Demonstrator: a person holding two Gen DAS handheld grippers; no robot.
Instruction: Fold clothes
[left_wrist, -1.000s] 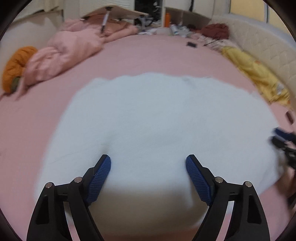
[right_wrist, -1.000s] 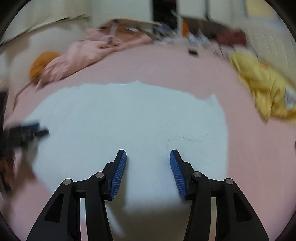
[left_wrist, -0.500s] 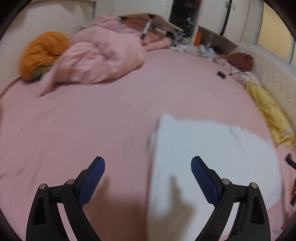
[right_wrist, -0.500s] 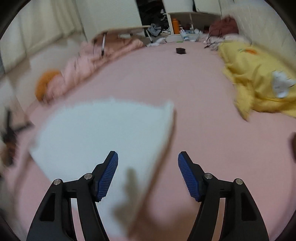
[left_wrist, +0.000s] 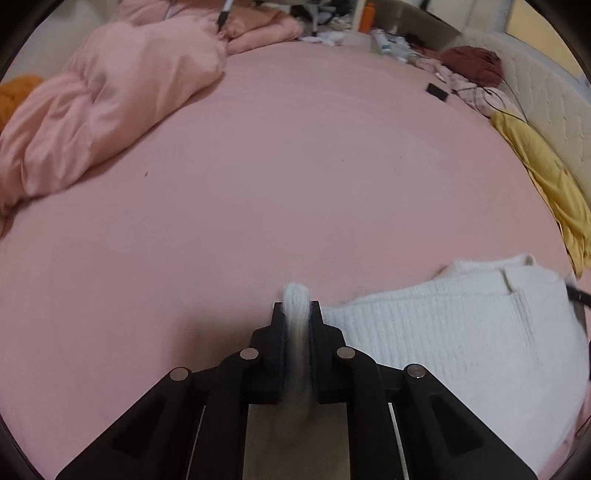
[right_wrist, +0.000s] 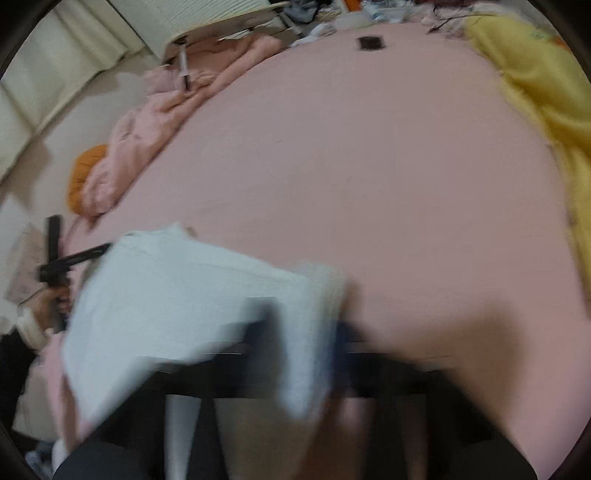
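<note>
Pinching a bunched edge of the white knit sweater (left_wrist: 454, 332) between its closed jaws, the left hand-held gripper (left_wrist: 296, 314) sat low at six o'clock in its own view, the rest of the garment spreading toward four o'clock over the pink bed (left_wrist: 280, 177). In the blurred right wrist view, the right hand-held gripper (right_wrist: 306, 332) was likewise clamped on a fold of the sweater (right_wrist: 166, 291), which trailed toward eight o'clock. A crumpled pink duvet (left_wrist: 107, 99) lay at ten o'clock and a yellow cloth (left_wrist: 546, 177) at three o'clock.
</note>
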